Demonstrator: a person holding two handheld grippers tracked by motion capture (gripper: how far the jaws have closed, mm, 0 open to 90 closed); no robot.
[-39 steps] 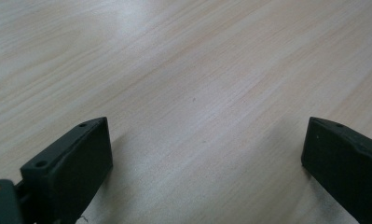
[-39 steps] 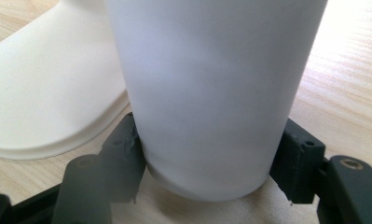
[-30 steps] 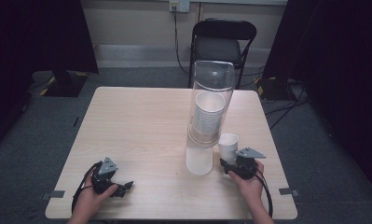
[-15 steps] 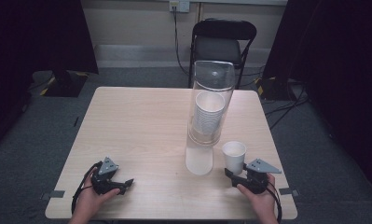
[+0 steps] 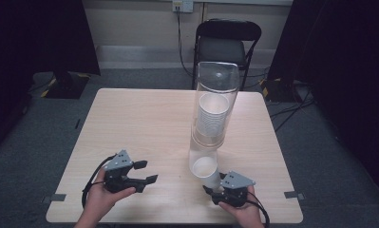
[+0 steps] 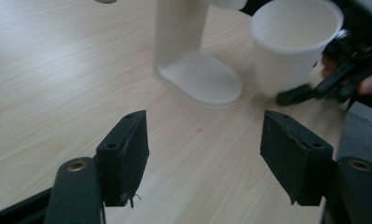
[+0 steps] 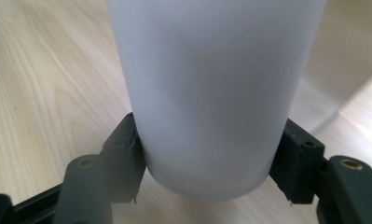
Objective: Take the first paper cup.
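The right gripper (image 5: pixel 214 187) clamps a white paper cup (image 5: pixel 207 170) near its base, in front of the dispenser (image 5: pixel 214 111). The cup is light and thin – it crushes easily, so a gentle hold low on the wall seems best. The left gripper (image 5: pixel 146 172) is empty – its jaws have just been closing, yet remain apart

A black chair (image 5: pixel 229 45) is standing behind the wooden table (image 5: pixel 144 123); grey carpet (image 5: pixel 59 118) is covering the floor, a cable is hanging from a wall socket (image 5: pixel 183 5).
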